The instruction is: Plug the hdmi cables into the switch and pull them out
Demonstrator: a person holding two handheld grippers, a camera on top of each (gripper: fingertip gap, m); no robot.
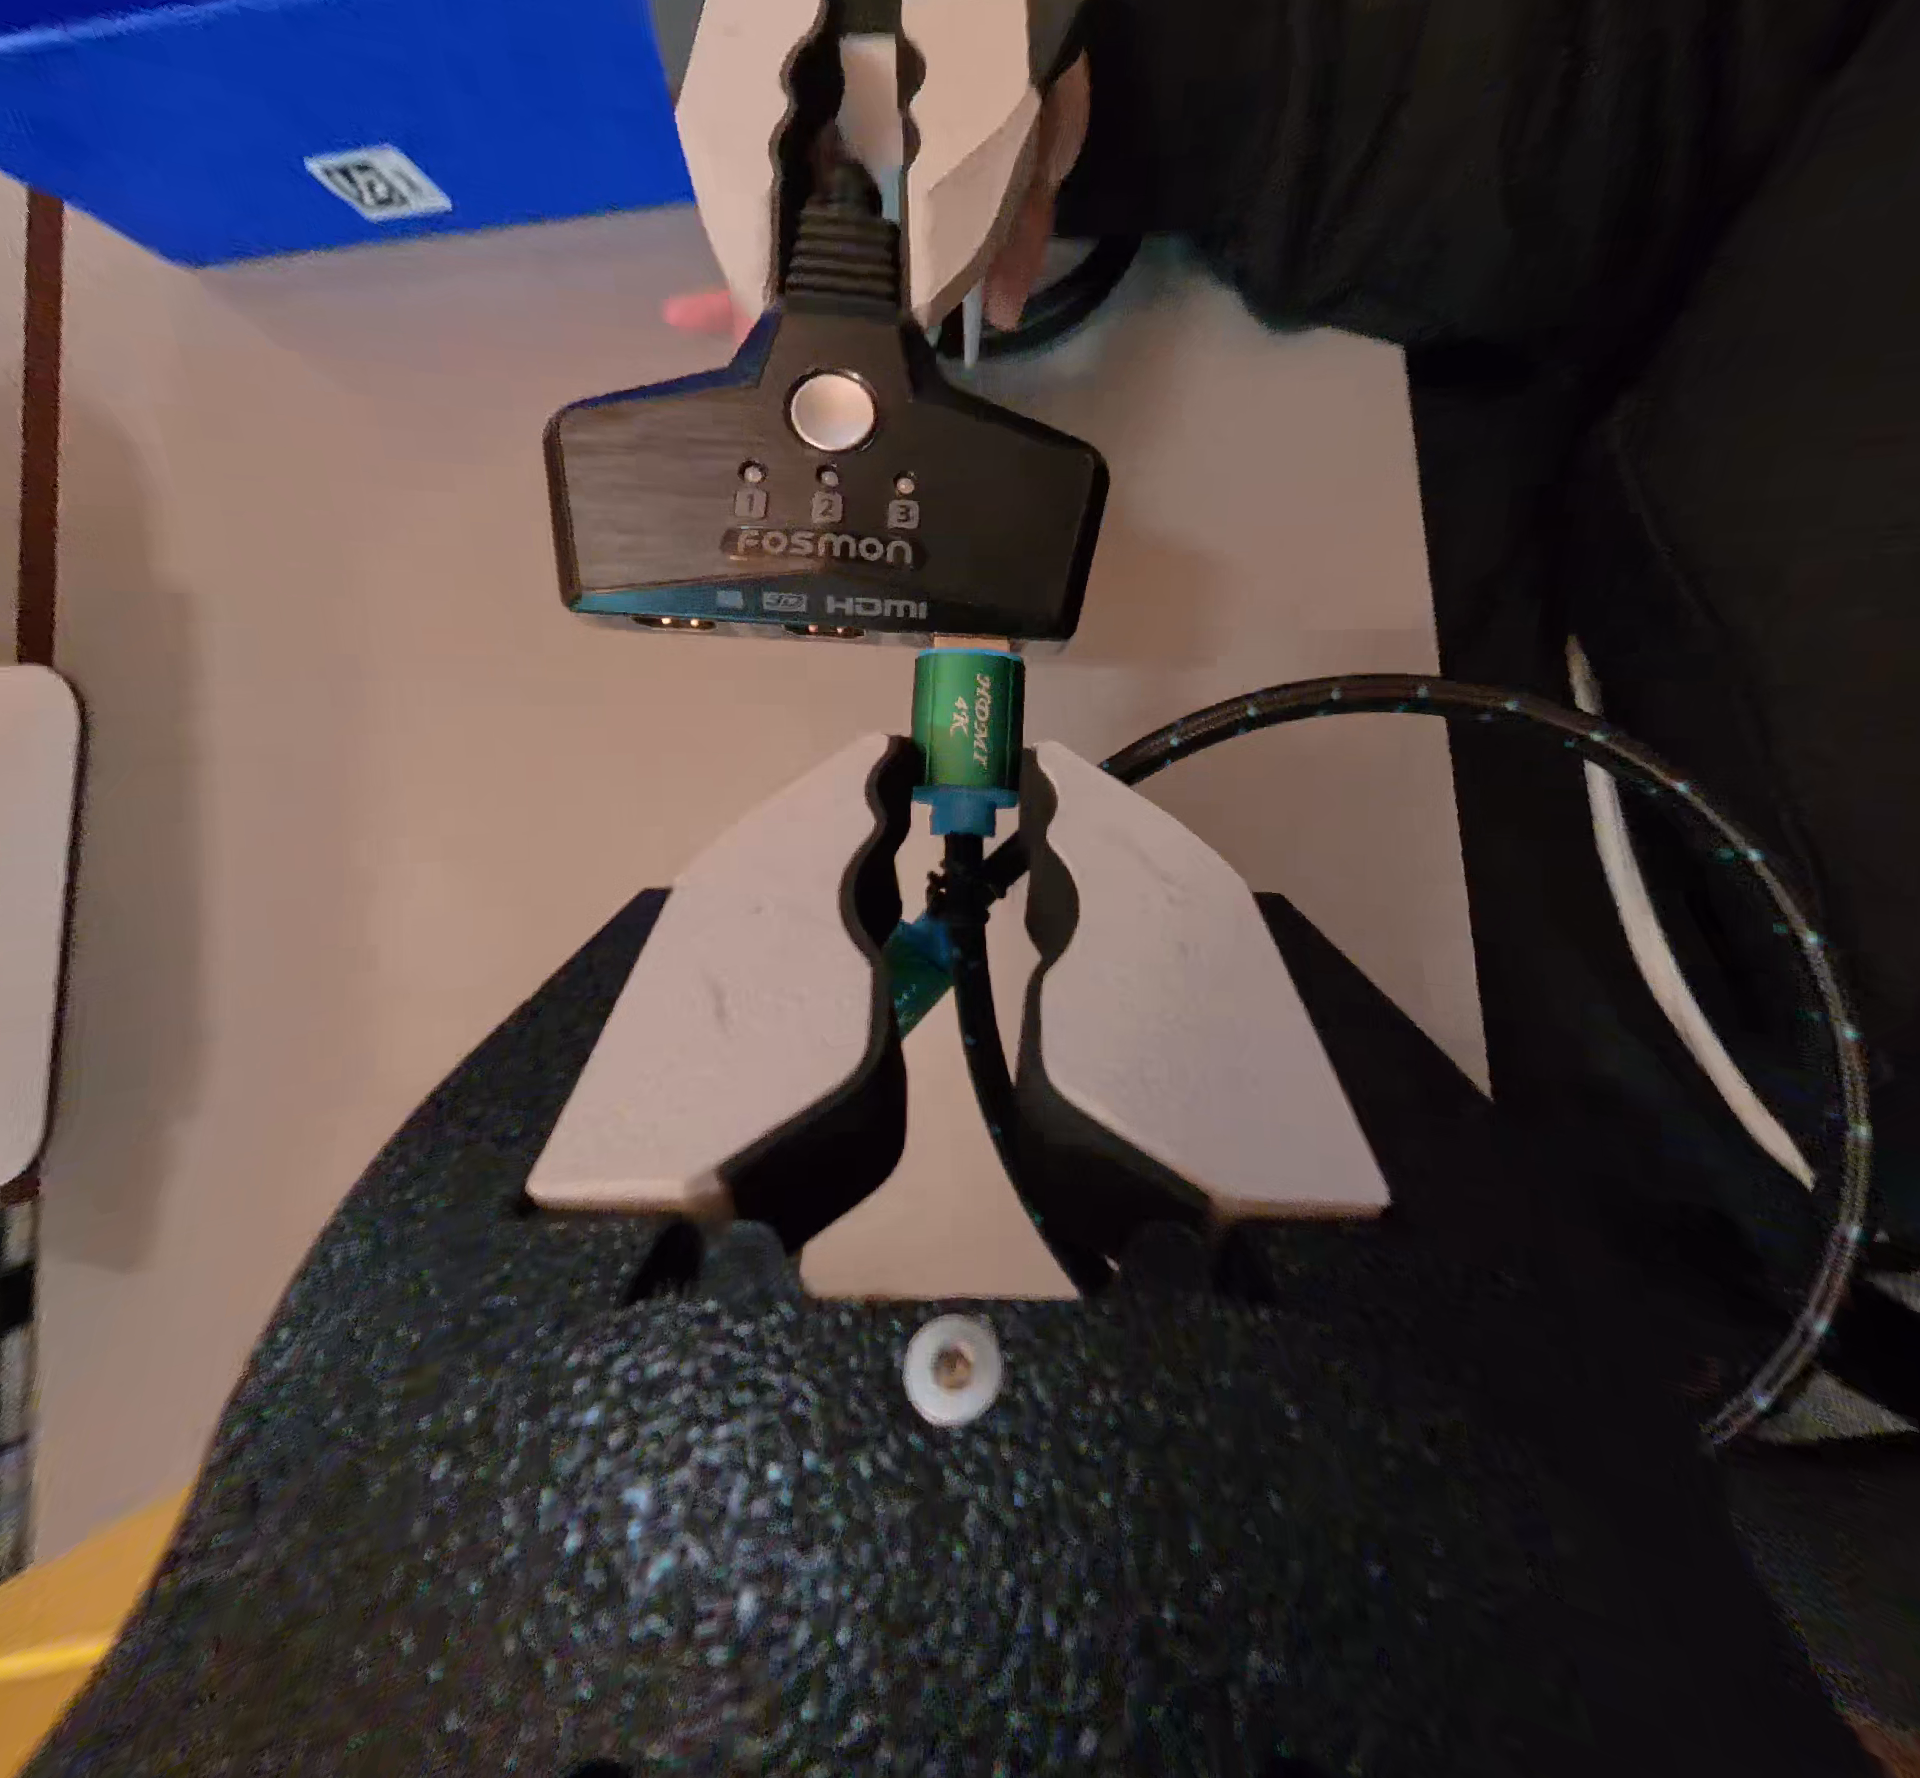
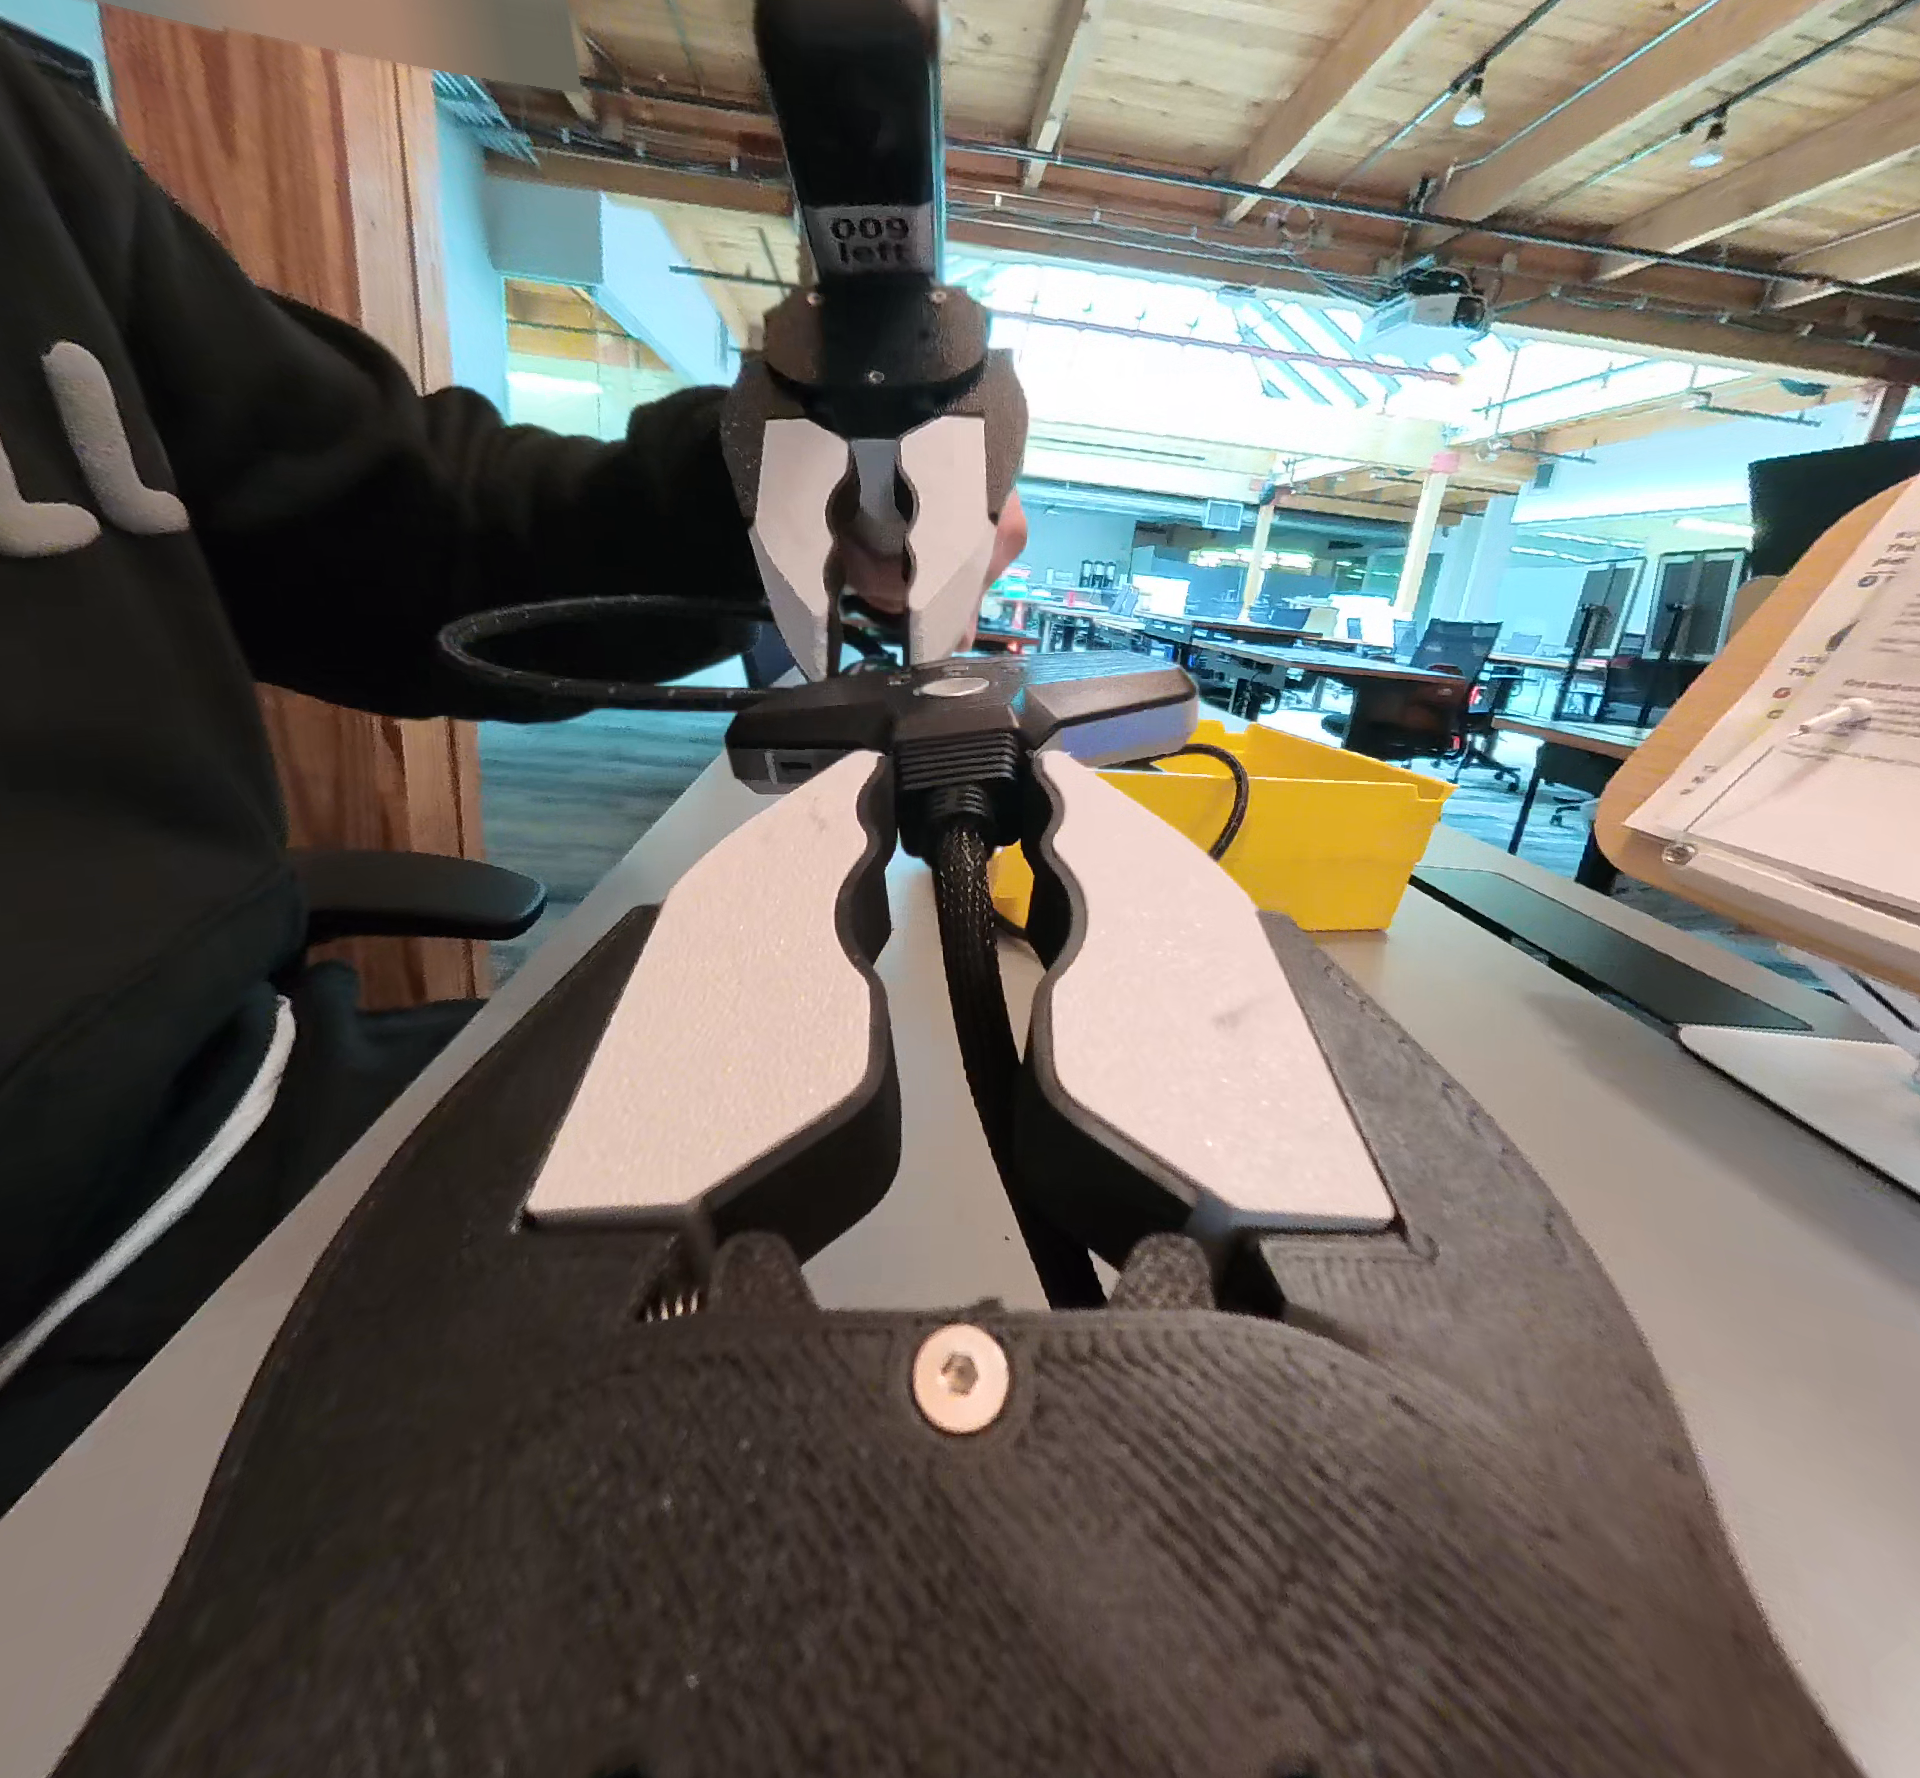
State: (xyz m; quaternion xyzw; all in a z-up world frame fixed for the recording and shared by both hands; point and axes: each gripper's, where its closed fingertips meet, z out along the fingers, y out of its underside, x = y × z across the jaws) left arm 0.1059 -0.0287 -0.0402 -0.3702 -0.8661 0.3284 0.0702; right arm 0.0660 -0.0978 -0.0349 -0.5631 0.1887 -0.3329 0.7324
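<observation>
The black HDMI switch (image 1: 821, 502) is held above the pale table. My right gripper (image 2: 961, 783) is shut on the ribbed strain relief (image 2: 956, 757) of the switch's own black braided cable; it also shows at the top of the left wrist view (image 1: 847, 274). My left gripper (image 1: 966, 762) is shut on a green HDMI plug (image 1: 966, 720), whose metal tip sits in the switch's right-hand port with a little metal showing. The other two ports are empty. The plug's braided cable (image 1: 1766, 897) loops to the right. A second green plug (image 1: 914, 980) lies below my left fingers.
A blue bin (image 1: 312, 66) stands beyond the switch. A yellow bin (image 2: 1299, 824) sits on the table (image 2: 1558, 1209) ahead of the right gripper. A wooden document stand (image 2: 1766, 741) is at the right. A person in a black sweatshirt (image 2: 156, 689) sits at the left.
</observation>
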